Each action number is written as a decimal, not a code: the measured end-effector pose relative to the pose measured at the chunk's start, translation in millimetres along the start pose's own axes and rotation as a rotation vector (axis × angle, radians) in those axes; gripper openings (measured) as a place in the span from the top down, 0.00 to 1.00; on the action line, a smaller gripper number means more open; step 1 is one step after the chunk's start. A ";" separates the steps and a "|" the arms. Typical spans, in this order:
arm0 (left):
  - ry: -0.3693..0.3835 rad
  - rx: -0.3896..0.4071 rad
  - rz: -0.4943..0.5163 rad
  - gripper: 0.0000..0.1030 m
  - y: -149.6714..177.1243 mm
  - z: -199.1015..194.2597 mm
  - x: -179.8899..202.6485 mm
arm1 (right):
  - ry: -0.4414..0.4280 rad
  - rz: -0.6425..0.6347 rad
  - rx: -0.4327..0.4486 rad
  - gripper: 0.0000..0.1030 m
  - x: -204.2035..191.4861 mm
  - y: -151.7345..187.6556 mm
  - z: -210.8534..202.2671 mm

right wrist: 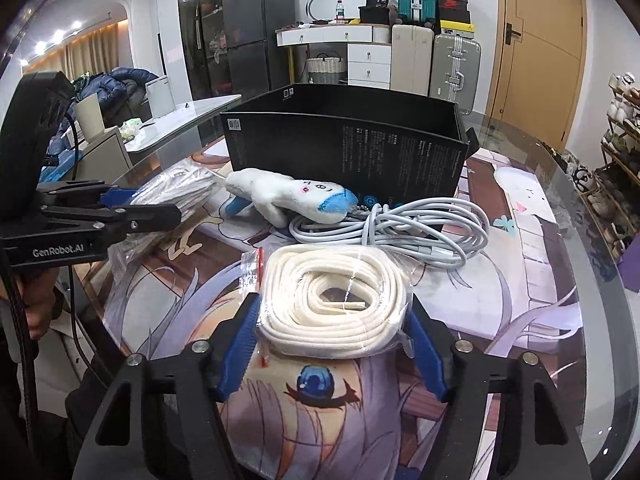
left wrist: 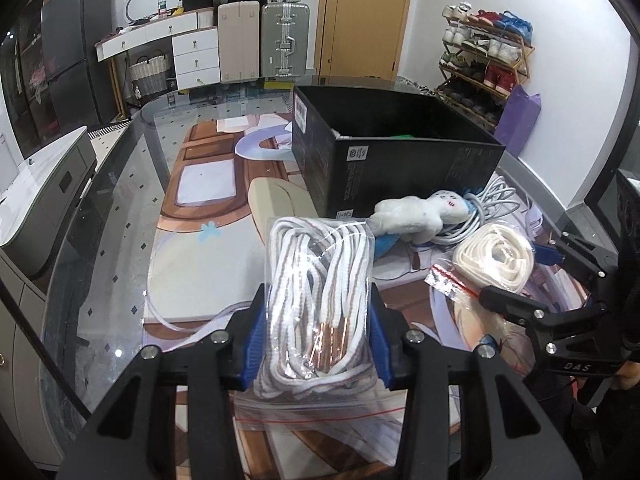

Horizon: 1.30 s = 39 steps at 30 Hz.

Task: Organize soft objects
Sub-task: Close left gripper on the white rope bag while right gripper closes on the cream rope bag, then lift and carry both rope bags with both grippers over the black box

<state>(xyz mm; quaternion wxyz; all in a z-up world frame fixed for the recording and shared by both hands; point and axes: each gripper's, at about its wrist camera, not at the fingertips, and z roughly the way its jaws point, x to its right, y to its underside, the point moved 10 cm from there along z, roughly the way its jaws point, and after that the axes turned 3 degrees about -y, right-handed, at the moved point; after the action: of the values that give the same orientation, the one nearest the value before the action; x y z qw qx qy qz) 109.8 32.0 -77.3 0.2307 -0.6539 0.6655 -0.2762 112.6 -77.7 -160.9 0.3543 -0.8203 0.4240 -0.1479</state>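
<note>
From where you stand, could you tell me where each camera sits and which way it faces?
Left wrist: on the left gripper, facing down-forward over its striped laces to the box; right gripper at right.
Right wrist: on the right gripper, over the cream laces; left gripper and a hand at left.
Shared: box, plush, cable.

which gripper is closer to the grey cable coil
Right. The right gripper holds the cream lace bag just before the grey cable coil; the left gripper is farther off, beyond the plush toy.
</note>
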 end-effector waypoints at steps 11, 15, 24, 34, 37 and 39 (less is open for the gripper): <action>0.010 0.054 -0.025 0.58 -12.4 -17.5 -1.4 | -0.021 0.006 0.044 0.39 -5.2 2.2 -16.4; 0.021 0.078 -0.032 0.58 -17.7 -26.9 1.1 | -0.017 0.003 0.072 0.39 -6.8 0.3 -29.2; 0.029 0.143 -0.054 0.58 -36.5 -46.9 2.9 | 0.002 0.028 0.160 0.39 0.1 -18.3 -64.6; 0.021 0.185 -0.065 0.58 -58.6 -57.3 8.1 | 0.033 0.035 0.233 0.39 13.2 -54.3 -93.4; 0.019 0.201 -0.062 0.58 -66.5 -60.6 10.3 | 0.035 0.026 0.244 0.39 13.6 -64.9 -98.9; 0.013 0.209 -0.059 0.58 -71.6 -61.8 11.5 | 0.039 0.018 0.250 0.39 13.0 -72.0 -102.9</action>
<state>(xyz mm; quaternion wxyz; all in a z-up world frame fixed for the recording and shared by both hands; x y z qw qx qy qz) 121.3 25.2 17.0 0.2853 -0.6437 0.6150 -0.3550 107.0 -106.9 -38.2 0.4469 -0.7627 0.4165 -0.2123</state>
